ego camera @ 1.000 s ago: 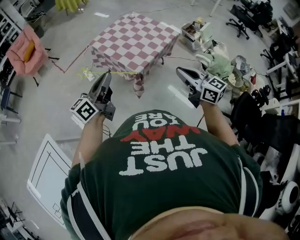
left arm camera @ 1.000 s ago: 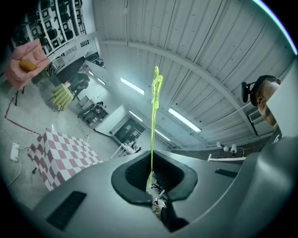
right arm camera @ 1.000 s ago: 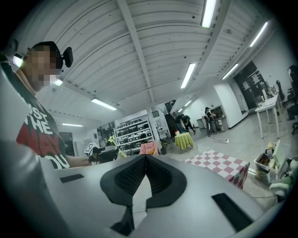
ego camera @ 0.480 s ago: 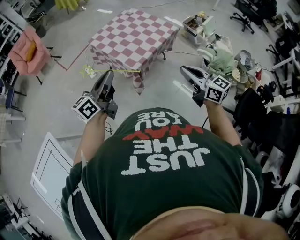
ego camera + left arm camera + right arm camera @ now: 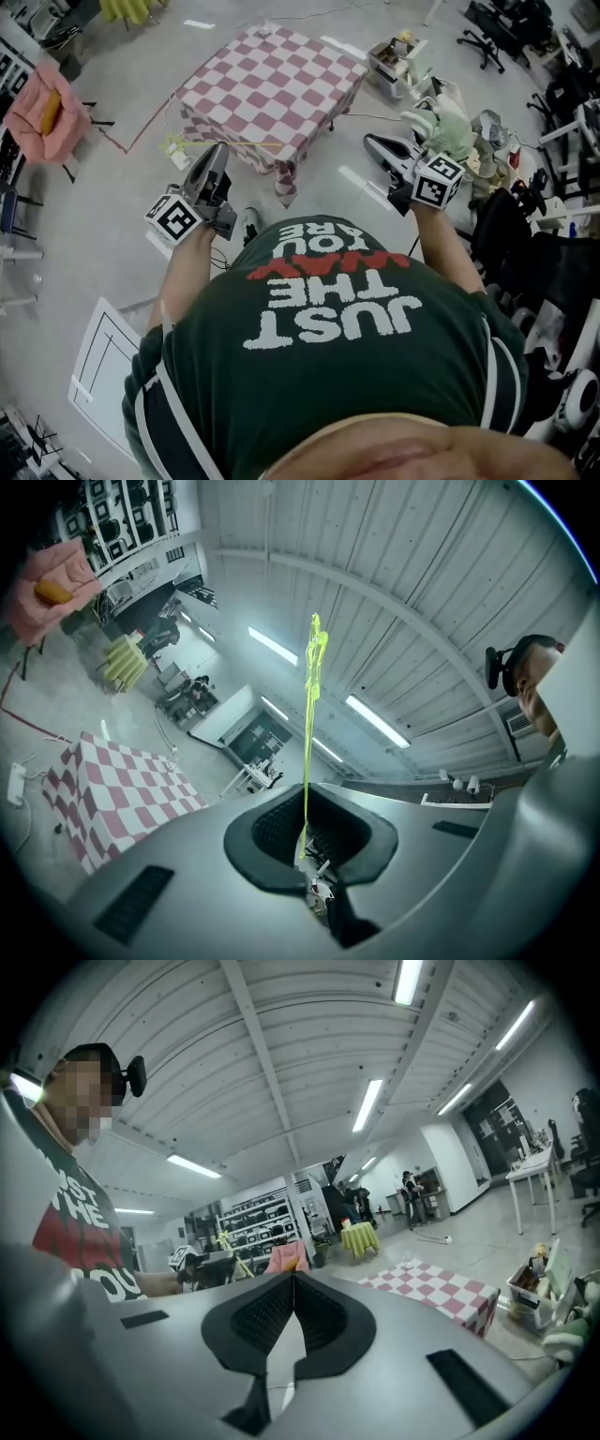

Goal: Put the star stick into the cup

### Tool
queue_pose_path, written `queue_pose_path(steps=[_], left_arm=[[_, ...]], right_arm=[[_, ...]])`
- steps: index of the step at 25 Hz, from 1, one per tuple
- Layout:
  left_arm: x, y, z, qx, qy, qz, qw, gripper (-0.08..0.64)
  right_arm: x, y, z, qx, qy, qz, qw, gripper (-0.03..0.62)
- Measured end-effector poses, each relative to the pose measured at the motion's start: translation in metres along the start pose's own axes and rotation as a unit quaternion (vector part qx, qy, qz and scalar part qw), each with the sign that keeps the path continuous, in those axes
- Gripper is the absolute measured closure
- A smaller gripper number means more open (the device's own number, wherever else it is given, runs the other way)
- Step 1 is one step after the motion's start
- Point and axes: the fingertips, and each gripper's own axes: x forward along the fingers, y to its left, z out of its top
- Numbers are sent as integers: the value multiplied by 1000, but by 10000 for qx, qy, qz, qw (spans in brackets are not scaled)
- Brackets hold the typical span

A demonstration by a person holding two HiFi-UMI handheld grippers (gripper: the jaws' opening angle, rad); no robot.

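Step in hand, as judged: transport of the star stick toward the placing point; insertion has not begun.

Tool state
- Left tool: jaws closed down on the lower end of the star stick. The stick stands up out of the pads, star end farthest from the jaws.
- Right tool: jaws fully together, with nothing between the pads.
- In the head view the left tool and the right tool are both held out ahead of the person, well apart, pointing toward the checked tabletop.

Location of task items
- Star stick: in the left tool, off any surface.
- Cup: not found in any view; the tabletop cloth shows nothing on it at this range.

Next move, as judged: close on the tabletop, locate the cup, then turn the stick so that its free end can enter the cup mouth.

Count
- Star stick: one
- Tools: two
- Checked tabletop: one
- Cup: none seen
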Motion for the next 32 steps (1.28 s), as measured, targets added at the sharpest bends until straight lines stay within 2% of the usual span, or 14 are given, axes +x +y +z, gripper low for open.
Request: queue_pose_path(steps=[3,6,8,10,14,16,18,21,26,32], left_arm=[[15,35,28,156,107,-251,9995,540],[6,28,48,298,138,-420,9986,540],[0,39,71,427,133,-623,9971,540],[13,78,105,404,226,-726,9963,540],[88,175,159,150,461,-881,9949,540],[103,199,162,86,486,-979,9940,540],[101,209,151,57,485,-1047,9933,540],[109,226,131,-80,576,-955,9937,540],[148,258,137,-180,701,-1036,9920,540],[197,266,135,-186,769,-794,9937,540]], right_arm=[[42,-10,15,-35,-107,-172,9998,558],[53,14,21,-141,-195,-170,9996,557],[78,29,30,-203,-197,-193,9994,557],[126,22,45,-183,-190,-323,9991,557],[216,-43,75,-71,-138,-666,9977,557],[230,-60,74,-29,-123,-796,9967,557],[226,-65,60,17,-103,-898,9959,557],[220,-79,42,111,-62,-1045,9944,557],[238,-115,51,251,-37,-1197,9925,557],[246,-165,64,417,32,-946,9946,557]])
